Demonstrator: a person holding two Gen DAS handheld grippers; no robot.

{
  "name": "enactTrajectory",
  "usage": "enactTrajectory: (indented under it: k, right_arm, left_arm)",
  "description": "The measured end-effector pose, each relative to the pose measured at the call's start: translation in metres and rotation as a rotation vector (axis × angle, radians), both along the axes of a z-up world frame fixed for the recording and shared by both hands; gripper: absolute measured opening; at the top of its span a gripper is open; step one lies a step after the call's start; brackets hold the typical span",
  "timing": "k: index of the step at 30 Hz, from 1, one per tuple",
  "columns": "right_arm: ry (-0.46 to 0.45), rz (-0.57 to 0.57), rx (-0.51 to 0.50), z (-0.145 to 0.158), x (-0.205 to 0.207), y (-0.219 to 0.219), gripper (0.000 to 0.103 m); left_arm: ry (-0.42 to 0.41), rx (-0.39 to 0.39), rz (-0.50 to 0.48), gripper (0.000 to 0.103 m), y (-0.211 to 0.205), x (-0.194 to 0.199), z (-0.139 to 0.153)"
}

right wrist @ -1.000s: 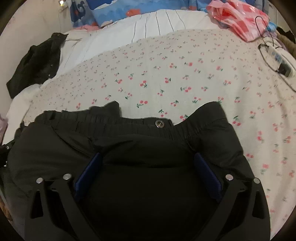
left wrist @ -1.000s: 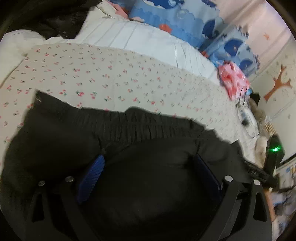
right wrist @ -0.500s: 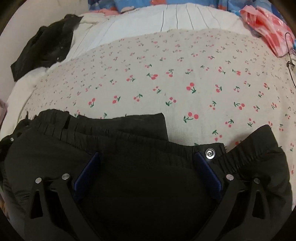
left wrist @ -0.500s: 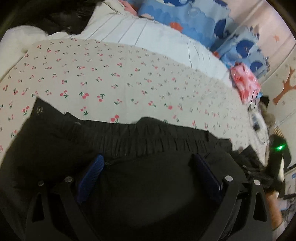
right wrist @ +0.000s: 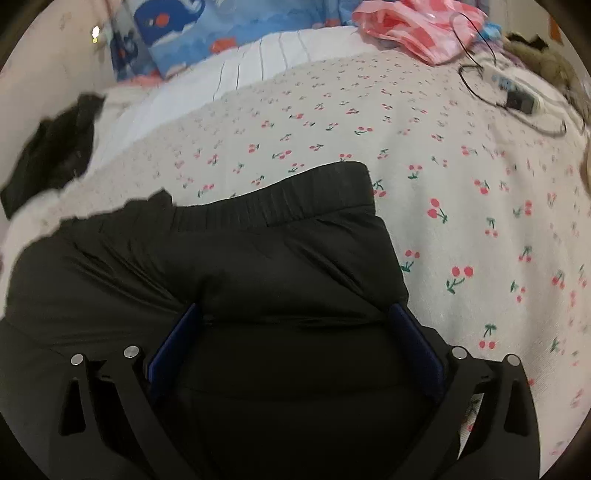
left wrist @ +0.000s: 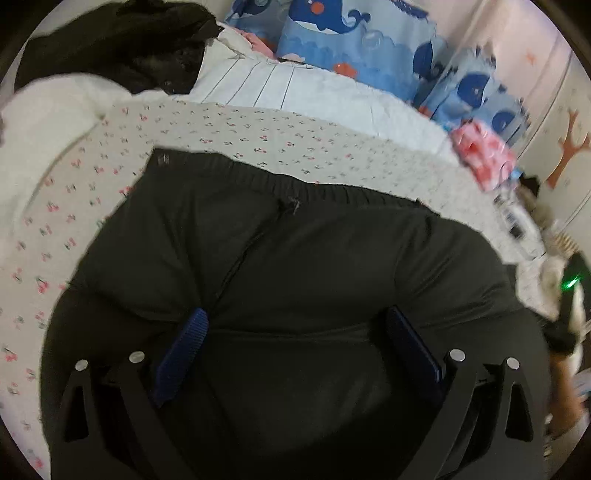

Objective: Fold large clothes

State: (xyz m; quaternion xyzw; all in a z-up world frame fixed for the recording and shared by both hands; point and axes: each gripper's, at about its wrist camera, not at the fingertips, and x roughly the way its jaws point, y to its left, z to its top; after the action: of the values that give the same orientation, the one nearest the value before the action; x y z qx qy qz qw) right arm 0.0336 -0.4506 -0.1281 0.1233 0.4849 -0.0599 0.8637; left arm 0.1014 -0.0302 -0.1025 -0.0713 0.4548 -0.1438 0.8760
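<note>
Black padded trousers (left wrist: 295, 258) lie spread on the cherry-print sheet (left wrist: 258, 136), the elastic waistband (left wrist: 266, 177) at their far edge. My left gripper (left wrist: 295, 314) is low over the trousers, open wide, with a bulge of black fabric between its blue pads (left wrist: 184, 347). In the right wrist view the trousers (right wrist: 240, 258) end at a waistband corner (right wrist: 351, 184) on the sheet (right wrist: 461, 221). My right gripper (right wrist: 294, 310) is also open wide over the fabric. The trouser legs are hidden below both views.
A black jacket (left wrist: 122, 48) lies crumpled at the back left, also in the right wrist view (right wrist: 55, 147). Whale-print pillows (left wrist: 351, 40) and a white striped duvet (left wrist: 295, 92) line the back. A pink bag (right wrist: 417, 26) and a power strip with cable (right wrist: 517, 99) sit at the right.
Both grippers have drawn back from the waistband, which now lies flatter and farther ahead. The snap button and the folded flap seen earlier in the right view are gone. Jaw widths are unchanged.
</note>
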Motion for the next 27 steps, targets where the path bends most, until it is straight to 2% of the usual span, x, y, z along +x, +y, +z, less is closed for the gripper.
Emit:
enactTrajectory:
  k: [1,4,7,8,10,11,13,15,16,19,21,23,27]
  right_arm:
    - [-0.006,-0.007,0.010,0.010,-0.006,0.002,0.096]
    - [-0.163,0.000,0.083,0.055,-0.061,0.011,0.096]
    - [-0.217,0.043,0.056,0.070,-0.117,0.026,0.096]
    - [-0.193,0.056,0.037,0.062,-0.126,0.030,0.096]
    - [-0.056,0.106,-0.006,0.020,-0.134,0.037,0.096]
    - [-0.089,0.123,0.018,0.007,-0.142,0.035,0.096]
    - [-0.064,0.090,0.043,0.011,-0.146,0.028,0.096]
    - [-0.070,0.052,0.090,0.028,-0.152,0.024,0.096]
    - [-0.115,0.067,0.105,0.044,-0.161,0.027,0.096]
    - [-0.182,0.146,0.050,0.075,-0.184,0.047,0.096]
    - [-0.201,0.184,0.038,0.086,-0.201,0.057,0.096]
    - [-0.190,0.199,0.014,0.084,-0.215,0.064,0.096]
    - [-0.049,0.181,0.016,0.044,-0.224,0.073,0.096]
  left_arm:
    - [-0.002,0.016,0.008,0.093,0.000,-0.006,0.006]
    - [-0.065,0.038,-0.001,0.093,0.004,-0.036,0.027]
    - [-0.137,0.090,-0.036,0.093,0.005,-0.073,0.046]
    - [-0.149,0.103,-0.044,0.093,0.004,-0.083,0.049]
    - [-0.163,0.136,-0.053,0.093,0.001,-0.096,0.050]
    - [-0.161,0.145,-0.056,0.093,-0.001,-0.102,0.050]
    - [-0.159,0.143,-0.055,0.093,-0.004,-0.113,0.055]
    - [-0.200,0.146,-0.066,0.093,-0.006,-0.136,0.069]
    - [-0.225,0.160,-0.076,0.093,-0.005,-0.146,0.076]
    - [-0.296,0.205,-0.102,0.093,-0.011,-0.176,0.094]
    - [-0.329,0.224,-0.111,0.093,-0.012,-0.190,0.102]
    - [-0.347,0.228,-0.119,0.093,-0.013,-0.201,0.106]
    - [-0.325,0.199,-0.117,0.093,-0.011,-0.210,0.100]
